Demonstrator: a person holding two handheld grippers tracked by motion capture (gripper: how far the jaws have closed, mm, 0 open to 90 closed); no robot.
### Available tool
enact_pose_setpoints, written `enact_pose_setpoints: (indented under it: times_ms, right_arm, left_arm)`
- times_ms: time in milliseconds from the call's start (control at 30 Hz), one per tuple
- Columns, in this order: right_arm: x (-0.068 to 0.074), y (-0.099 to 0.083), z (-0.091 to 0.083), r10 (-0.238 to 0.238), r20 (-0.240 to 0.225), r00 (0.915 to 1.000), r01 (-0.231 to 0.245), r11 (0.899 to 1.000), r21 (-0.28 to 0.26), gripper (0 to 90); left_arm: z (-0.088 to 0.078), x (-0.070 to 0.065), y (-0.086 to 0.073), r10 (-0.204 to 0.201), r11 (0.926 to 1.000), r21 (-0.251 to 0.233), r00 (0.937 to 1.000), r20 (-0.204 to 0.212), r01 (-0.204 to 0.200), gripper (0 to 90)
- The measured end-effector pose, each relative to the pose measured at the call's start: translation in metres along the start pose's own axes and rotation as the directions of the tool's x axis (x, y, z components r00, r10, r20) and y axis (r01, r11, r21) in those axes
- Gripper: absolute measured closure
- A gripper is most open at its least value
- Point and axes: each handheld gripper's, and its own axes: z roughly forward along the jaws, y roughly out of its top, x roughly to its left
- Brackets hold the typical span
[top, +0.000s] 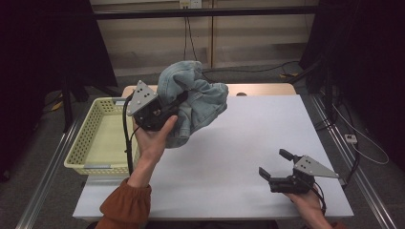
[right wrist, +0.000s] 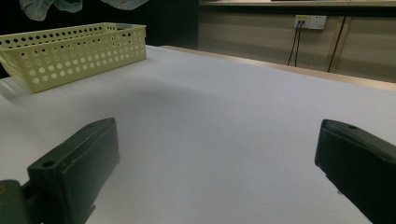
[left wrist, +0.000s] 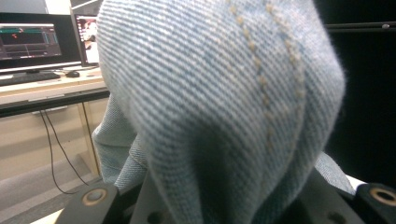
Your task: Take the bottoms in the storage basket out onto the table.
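The left gripper (top: 177, 106) is raised above the table (top: 248, 143), near its back left part, and its jaws are pinching a bunch of light blue denim (top: 193, 98). The cloth hangs in the air as a crumpled lump, a little above the white surface, beside the right edge of the basket (top: 90, 138). In the left gripper view the denim (left wrist: 224, 107) is draped over the jaws very close to the camera, with a row of tan stitches running down it. Behind it, a desk with monitors (left wrist: 42, 39) stands at the left.

The pale yellow basket with holes in its walls stands at the left edge of the table.

The right gripper (top: 273, 167) is held low near the front right corner of the table, well apart from the cloth. Its jaws are spread wide and nothing is between them. In the right gripper view the two black jaws rise over the bare white surface, and the basket (right wrist: 74, 53) is seen far off at the upper left.
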Motion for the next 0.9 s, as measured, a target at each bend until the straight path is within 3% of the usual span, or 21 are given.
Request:
enact_pose_setpoints:
  times_ms: [467, 900]
  right_arm:
    - [0.0, 0.0, 0.0, -0.002, 0.0, 1.0, 0.002, 1.0, 0.002, 0.0]
    - [0.0, 0.0, 0.0, -0.002, 0.0, 1.0, 0.002, 1.0, 0.003, 0.0]
  left_arm:
    - [0.015, -0.005, -0.011, 0.008, 0.9988, 0.049, 0.9995, 0.03, -0.01, 74.3]
    - [0.03, -0.002, -0.019, -0.034, 0.9962, 0.081, 0.9992, 0.021, 0.032, 74.3]
